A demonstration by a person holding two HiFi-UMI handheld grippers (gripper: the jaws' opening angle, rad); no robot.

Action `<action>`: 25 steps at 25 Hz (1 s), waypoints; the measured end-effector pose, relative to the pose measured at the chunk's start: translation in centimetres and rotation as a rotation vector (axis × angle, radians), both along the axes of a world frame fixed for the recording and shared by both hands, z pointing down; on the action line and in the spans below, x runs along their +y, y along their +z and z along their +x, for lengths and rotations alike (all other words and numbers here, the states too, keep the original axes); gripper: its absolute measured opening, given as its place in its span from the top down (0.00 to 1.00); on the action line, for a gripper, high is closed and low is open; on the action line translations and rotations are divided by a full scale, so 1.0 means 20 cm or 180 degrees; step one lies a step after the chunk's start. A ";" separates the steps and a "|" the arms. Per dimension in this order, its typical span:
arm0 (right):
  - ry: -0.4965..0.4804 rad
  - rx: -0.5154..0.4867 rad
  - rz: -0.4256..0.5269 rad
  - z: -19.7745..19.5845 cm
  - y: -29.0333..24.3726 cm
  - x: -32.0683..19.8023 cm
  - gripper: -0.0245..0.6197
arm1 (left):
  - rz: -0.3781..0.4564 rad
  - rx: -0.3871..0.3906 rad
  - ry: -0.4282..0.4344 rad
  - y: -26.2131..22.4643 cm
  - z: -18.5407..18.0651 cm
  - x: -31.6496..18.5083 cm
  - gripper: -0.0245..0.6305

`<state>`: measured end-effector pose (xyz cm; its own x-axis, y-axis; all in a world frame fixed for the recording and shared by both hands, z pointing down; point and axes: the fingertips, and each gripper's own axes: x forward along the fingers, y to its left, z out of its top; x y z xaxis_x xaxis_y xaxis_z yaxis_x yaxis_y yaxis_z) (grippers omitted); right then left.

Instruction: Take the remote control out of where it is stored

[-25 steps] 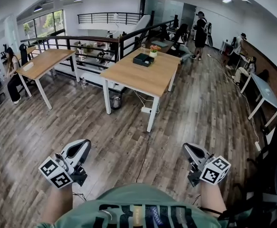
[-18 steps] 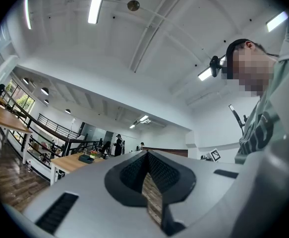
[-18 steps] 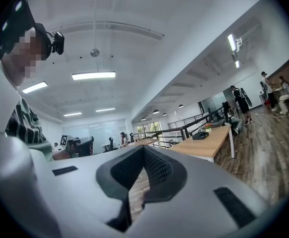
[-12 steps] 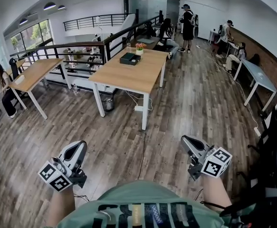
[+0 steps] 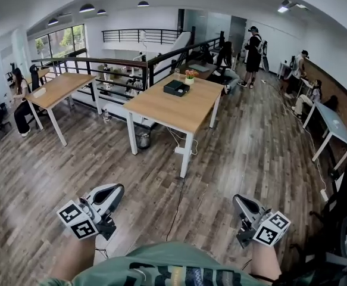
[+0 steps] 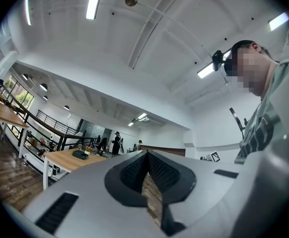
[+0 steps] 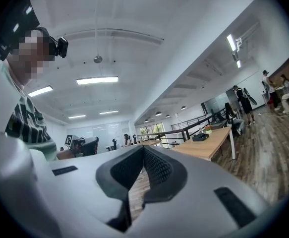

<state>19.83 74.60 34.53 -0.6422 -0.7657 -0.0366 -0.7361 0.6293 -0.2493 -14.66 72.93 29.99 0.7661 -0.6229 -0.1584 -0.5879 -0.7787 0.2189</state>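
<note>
No remote control shows in any view. A flat black box [image 5: 177, 87] lies at the far end of a wooden table [image 5: 167, 107], beside a small pot of flowers [image 5: 190, 75]. I stand a few steps back from that table. My left gripper [image 5: 115, 189] hangs low at my left, jaws shut with nothing between them. My right gripper [image 5: 238, 201] hangs low at my right, also shut and empty. Both point out over the wooden floor. The left gripper view shows the table [image 6: 67, 158] far off past the left gripper [image 6: 146, 155]; the right gripper view shows it [image 7: 208, 146] beyond the right gripper [image 7: 143, 150].
A second wooden table [image 5: 57, 89] stands at the left with a seated person [image 5: 19, 100] beside it. A black railing [image 5: 125, 64] runs behind the tables. A bin [image 5: 143, 139] and cables sit under the near table. Several people [image 5: 253, 46] are at the back right; a dark chair [image 5: 343, 201] is close at my right.
The head view has swung right and tipped, so the table sits slightly farther right and lower. Both grippers stay low and shut; the left has shifted slightly rightward in view.
</note>
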 end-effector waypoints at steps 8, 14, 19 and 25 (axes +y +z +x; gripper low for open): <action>-0.0186 -0.0159 -0.0060 0.11 0.10 0.01 0.95 | -0.0133 -0.0097 0.0081 0.04 0.21 0.03 0.96; -0.0320 -0.0218 -0.0085 0.07 0.14 -0.10 0.95 | -0.0137 -0.0125 -0.0008 0.04 0.18 -0.02 0.96; -0.0341 -0.0122 -0.0077 -0.05 0.14 -0.24 0.95 | -0.0155 -0.0043 0.0007 0.10 0.07 -0.15 0.96; -0.0195 -0.0009 -0.0006 -0.30 0.08 -0.51 0.95 | -0.0066 0.0193 0.0106 0.11 -0.24 -0.48 0.96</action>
<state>13.78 64.40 36.12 -0.6877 -0.7250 -0.0372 -0.6955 0.6727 -0.2526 -19.56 63.41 32.10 0.7758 -0.6009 -0.1924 -0.5471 -0.7925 0.2695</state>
